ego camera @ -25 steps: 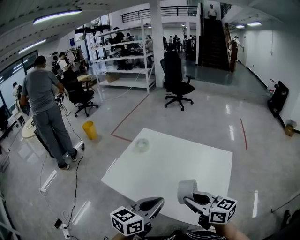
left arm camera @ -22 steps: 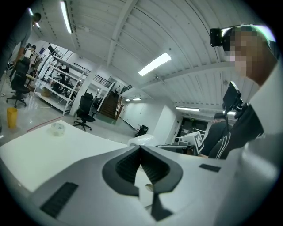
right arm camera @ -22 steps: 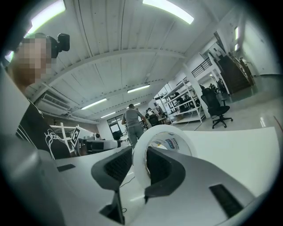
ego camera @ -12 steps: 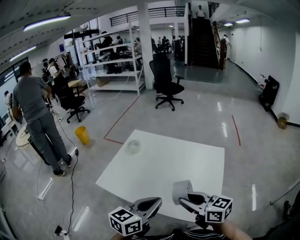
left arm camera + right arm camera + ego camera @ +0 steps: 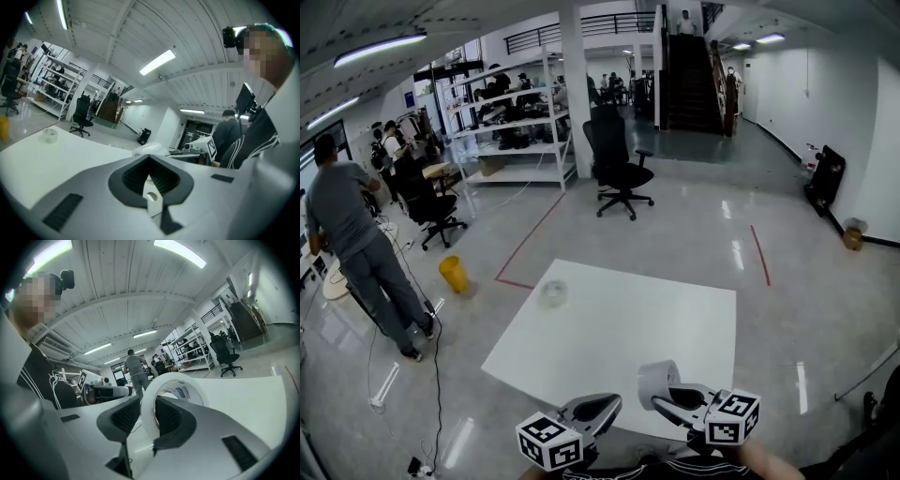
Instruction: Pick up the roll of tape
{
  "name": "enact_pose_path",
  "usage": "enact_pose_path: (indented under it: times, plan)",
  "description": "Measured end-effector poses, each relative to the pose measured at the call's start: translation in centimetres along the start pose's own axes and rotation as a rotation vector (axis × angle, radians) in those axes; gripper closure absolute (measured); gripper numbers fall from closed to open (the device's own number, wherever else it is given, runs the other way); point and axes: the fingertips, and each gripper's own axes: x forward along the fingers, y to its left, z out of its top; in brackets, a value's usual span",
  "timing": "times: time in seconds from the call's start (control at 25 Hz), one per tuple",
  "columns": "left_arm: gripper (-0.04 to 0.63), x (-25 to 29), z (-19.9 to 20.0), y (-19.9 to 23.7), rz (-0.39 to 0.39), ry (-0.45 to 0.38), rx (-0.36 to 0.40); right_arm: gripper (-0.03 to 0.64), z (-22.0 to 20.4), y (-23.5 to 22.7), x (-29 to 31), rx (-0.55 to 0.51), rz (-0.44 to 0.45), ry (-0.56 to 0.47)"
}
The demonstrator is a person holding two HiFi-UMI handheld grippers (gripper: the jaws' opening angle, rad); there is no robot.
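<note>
A white roll of tape (image 5: 655, 377) is clamped upright in my right gripper (image 5: 662, 395), just above the near edge of the white table (image 5: 675, 319). In the right gripper view the tape roll (image 5: 176, 377) stands as a ring between the two dark pads, and the right gripper (image 5: 147, 416) is shut on it. My left gripper (image 5: 592, 410) hovers beside it to the left, off the table's near edge, shut with nothing in it. Its pads meet in the left gripper view, where the left gripper (image 5: 150, 171) points over the table. A second, clear roll (image 5: 552, 292) lies at the table's far left corner.
A person (image 5: 352, 244) stands at the left by a yellow bucket (image 5: 452, 274) and cables on the floor. A black office chair (image 5: 617, 164) stands beyond the table, with metal shelves (image 5: 502, 122) and a staircase (image 5: 689, 80) further back.
The head view has swung, so the table, chair and person slide to the left in the picture. Both grippers keep their pose, and the tape stays in the right one.
</note>
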Motion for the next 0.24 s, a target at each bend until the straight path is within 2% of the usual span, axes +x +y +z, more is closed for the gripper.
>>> enact_pose_path:
  times: [0.24]
  plan:
    - [0.592,0.54,-0.15,-0.63,-0.007,0.004,-0.003,0.512,-0.13,-0.24,-0.76,0.000,-0.009,0.006]
